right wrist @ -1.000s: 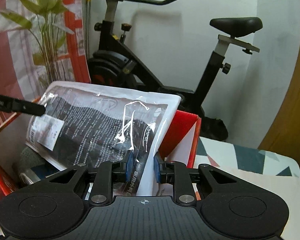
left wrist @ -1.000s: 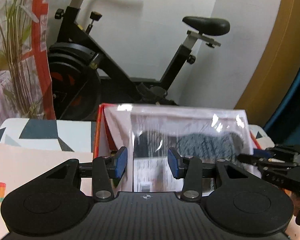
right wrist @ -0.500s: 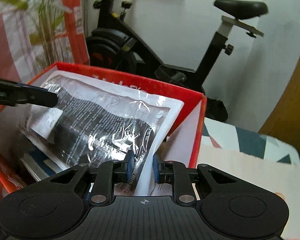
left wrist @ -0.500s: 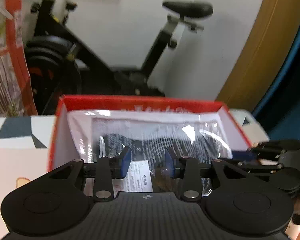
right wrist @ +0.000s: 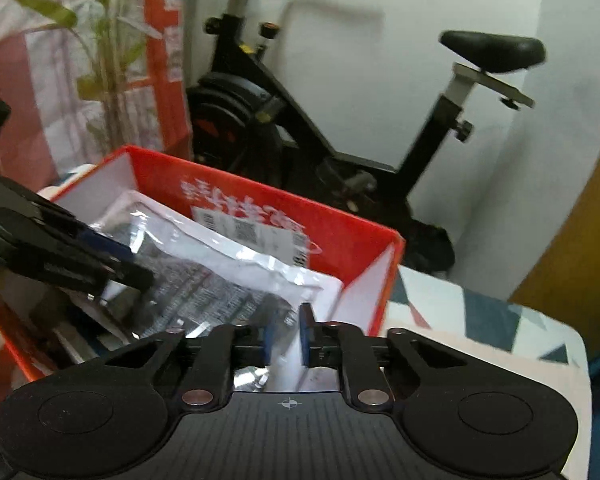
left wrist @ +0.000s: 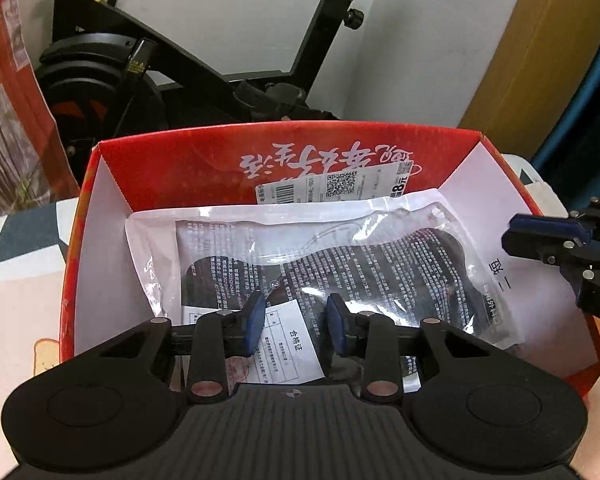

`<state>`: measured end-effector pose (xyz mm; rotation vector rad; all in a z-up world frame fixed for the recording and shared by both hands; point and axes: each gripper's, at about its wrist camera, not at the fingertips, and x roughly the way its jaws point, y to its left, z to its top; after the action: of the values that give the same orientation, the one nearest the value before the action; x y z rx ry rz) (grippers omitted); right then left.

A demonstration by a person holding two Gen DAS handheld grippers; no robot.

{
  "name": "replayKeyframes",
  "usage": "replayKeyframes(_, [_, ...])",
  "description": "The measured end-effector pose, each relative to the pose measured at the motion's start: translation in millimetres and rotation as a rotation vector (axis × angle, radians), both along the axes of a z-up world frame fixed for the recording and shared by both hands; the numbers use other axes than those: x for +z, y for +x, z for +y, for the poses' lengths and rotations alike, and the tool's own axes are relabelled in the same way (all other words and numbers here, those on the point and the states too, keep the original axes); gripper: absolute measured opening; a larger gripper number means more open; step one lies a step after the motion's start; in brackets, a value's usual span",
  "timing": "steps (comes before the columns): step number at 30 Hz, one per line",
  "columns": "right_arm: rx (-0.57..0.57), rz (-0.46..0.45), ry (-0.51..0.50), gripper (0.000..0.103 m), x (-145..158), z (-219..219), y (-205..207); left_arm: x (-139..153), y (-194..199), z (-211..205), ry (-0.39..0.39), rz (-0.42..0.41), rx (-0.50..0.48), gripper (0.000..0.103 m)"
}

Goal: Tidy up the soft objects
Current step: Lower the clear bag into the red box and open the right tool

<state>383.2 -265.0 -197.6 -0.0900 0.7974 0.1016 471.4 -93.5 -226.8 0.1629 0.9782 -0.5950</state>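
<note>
Left wrist view: plastic packet lying inside red box; left gripper part open over packet, just narrowed; right gripper pinching packet's edge.

Dim indoor light, glare on plastic, fisheye-bent edges, blurred right view

Wrist views — shared red box

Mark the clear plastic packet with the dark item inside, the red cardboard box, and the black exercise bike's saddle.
clear plastic packet (left wrist: pixel 340 256), left wrist view, on its printed front over the dark contents.
red cardboard box (left wrist: pixel 172 164), left wrist view, on its far inner wall.
exercise bike saddle (right wrist: pixel 494 50), right wrist view, on the seat's top.
</note>
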Motion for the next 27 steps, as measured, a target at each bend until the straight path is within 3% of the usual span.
replayKeyframes(5, [0.004,0.125,0.142,0.005,-14,-1,28,0,1,7,-0.028,0.024,-0.004,0.036])
replayKeyframes(9, [0.032,0.249,0.111,0.005,-36,8,40,-1,0,6,-0.031,0.034,-0.023,0.036])
replayKeyframes(16, [0.035,0.318,0.051,0.005,-47,18,50,-3,-3,1,-0.017,0.020,-0.045,0.036])
replayKeyframes(25, [-0.025,0.253,0.026,0.010,-31,21,35,8,-14,6,-0.029,-0.046,-0.028,0.036])
replayKeyframes(27, [-0.032,0.227,0.013,0.015,-24,21,29,15,-21,8,-0.048,-0.064,-0.031,0.036])
